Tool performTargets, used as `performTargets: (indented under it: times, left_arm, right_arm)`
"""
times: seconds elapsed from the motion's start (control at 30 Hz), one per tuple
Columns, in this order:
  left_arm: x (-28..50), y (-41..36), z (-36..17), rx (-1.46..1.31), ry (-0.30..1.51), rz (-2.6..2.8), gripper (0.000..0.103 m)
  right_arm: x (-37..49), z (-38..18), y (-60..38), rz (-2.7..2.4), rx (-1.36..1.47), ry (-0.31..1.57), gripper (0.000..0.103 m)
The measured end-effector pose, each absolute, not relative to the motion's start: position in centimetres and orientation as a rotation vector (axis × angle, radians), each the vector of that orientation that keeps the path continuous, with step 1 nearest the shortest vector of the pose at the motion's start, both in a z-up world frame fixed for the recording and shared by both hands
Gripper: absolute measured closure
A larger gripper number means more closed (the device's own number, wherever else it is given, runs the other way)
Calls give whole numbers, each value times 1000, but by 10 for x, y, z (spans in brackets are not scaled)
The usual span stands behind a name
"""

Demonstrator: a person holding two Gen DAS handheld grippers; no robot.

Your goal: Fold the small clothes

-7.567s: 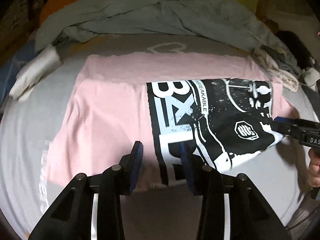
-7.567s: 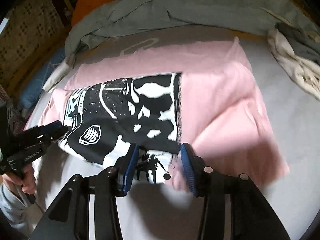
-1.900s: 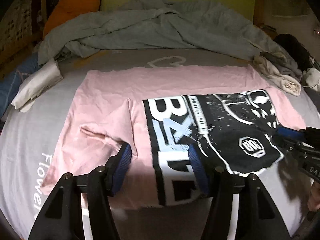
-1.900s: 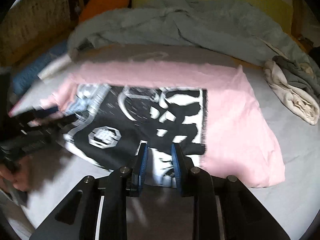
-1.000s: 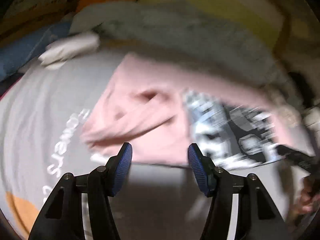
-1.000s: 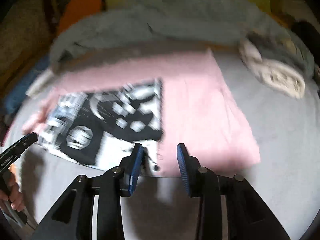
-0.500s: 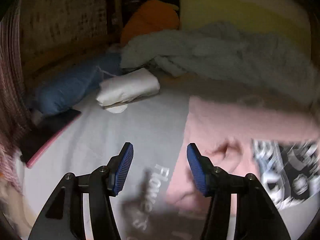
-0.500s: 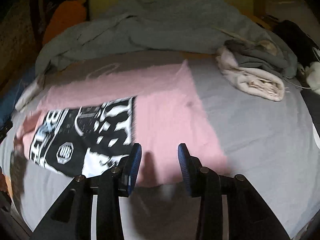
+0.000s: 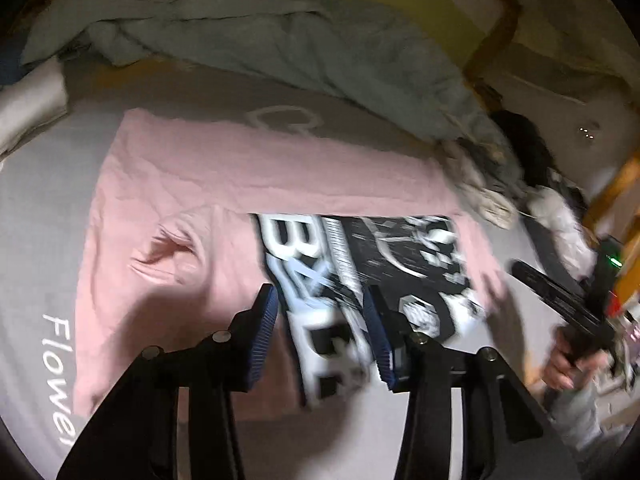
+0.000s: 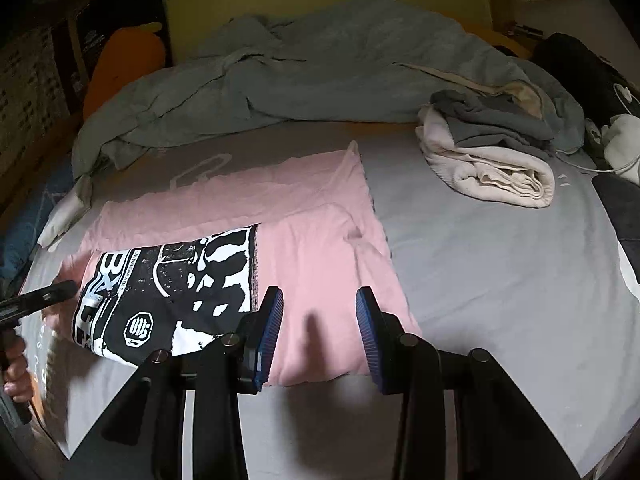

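Pink T-shirt [image 10: 320, 248] flat on grey bedsheet [image 10: 500, 272], partly folded, sides turned in, black-and-white print panel [image 10: 172, 284] facing up. Slight crease bump near one sleeve fold [image 9: 168, 252].

Left gripper [image 9: 320, 328] pitched down above the print's near edge, blue pads [image 9: 264, 332] apart and closing, only air between them, no cloth pinched. Left view blurred.

Right gripper [image 10: 318, 328] pitched down over the shirt's plain pink near corner, jaws at a moderate gap, empty, not touching fabric. Person's hand [image 9: 568, 364] on its handle at frame edge.

Around: crumpled grey-green blanket [image 10: 320, 64] behind shirt, cream and grey folded clothes [image 10: 492, 160] right, orange cushion [image 10: 124, 60] far left, white folded item [image 9: 28, 100] left. Path to shirt unobstructed.
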State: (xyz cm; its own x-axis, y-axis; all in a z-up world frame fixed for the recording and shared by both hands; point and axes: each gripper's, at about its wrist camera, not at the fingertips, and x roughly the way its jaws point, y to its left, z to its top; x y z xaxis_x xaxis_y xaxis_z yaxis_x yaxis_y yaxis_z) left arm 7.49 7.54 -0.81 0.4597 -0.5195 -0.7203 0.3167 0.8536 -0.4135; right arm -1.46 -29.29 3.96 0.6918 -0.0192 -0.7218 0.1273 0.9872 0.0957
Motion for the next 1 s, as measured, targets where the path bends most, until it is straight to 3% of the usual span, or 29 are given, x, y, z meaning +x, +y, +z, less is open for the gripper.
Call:
performTargets:
  times: [0.1,0.17,0.3,0.5,0.7,0.9,1.0]
  left_arm:
    - [95,85,-17,-202,957,-334,64]
    - [100,101,-22,-223,928,-253,80]
    - [97,125,-25,-287,873,-172,81]
    - [55,129,6,-212,779,-114,72]
    - [-21,118,10,-336,769,-197,41]
    - [-17,97,-29,-453,938,-239,40]
    - [-12,110,-38,-570,938,-233,40]
  right_arm:
    - [-14,36,-291,-91,128,812,64]
    - [-12,31,-292,-91,128,829,64]
    - [-7,22,-291,-84,110,865,64]
    - [-29,37,-301,-76,159,777,61]
    - [-75,30,-303,-72,223,693,52]
    - [-72,4,-302,-27,339,779,37]
    - [-60,-15,-315,-55,421,843,37]
